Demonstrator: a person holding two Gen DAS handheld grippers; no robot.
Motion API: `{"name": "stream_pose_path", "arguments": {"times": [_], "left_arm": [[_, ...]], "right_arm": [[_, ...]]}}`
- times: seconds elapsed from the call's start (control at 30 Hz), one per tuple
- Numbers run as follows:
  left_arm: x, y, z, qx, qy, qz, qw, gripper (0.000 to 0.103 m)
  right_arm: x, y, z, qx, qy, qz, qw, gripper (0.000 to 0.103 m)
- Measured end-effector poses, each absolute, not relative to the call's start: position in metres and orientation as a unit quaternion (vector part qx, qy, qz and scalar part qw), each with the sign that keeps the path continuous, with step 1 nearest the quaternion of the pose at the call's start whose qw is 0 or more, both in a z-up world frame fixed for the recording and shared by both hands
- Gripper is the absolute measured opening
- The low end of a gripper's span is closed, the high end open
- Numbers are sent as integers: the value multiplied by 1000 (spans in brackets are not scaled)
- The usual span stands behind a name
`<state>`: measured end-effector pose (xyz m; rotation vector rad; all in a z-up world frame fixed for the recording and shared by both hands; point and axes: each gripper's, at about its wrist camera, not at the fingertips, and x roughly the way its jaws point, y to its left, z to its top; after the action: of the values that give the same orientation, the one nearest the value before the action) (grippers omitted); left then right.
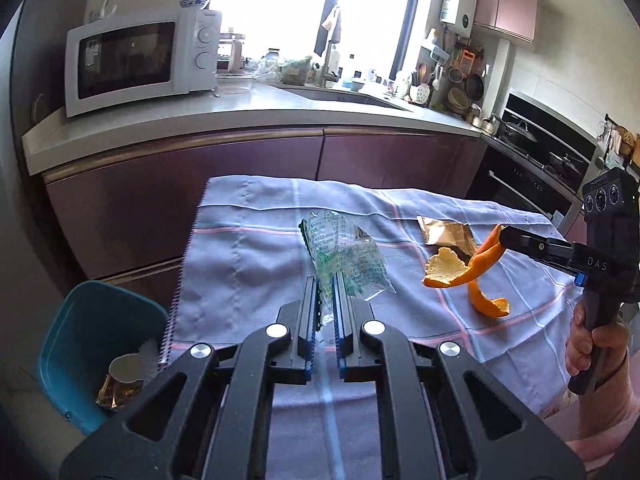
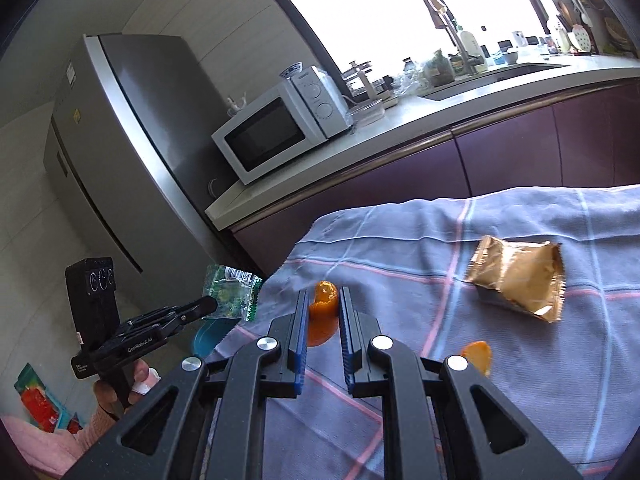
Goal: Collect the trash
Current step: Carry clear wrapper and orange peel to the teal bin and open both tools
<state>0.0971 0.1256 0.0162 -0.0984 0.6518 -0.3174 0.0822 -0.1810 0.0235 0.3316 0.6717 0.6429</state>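
My left gripper is shut on a clear, green-printed plastic wrapper and holds it above the checked tablecloth. In the right wrist view, that left gripper carries the wrapper past the table's left edge, over the blue bin. My right gripper is shut on a curled orange peel. From the left wrist view the peel dangles from the right gripper above the cloth. A gold foil wrapper lies flat on the cloth behind it.
The blue bin stands on the floor left of the table, with a paper cup and foil inside. Behind the table run purple cabinets with a white microwave on top. A steel fridge is far left.
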Motion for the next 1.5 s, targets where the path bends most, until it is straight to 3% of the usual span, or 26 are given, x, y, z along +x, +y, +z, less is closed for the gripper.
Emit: {"name": "stream_pose_path", "arguments": {"times": [0.67,1.5], "left_arm": [[45,283,14,-113,300,-16,947,8],[77,352,-61,-153,369,58,915,9]], "right_arm": [[108,3,18,80,359,454,812,13],[143,128,-45,16,442,464,767,13]]}}
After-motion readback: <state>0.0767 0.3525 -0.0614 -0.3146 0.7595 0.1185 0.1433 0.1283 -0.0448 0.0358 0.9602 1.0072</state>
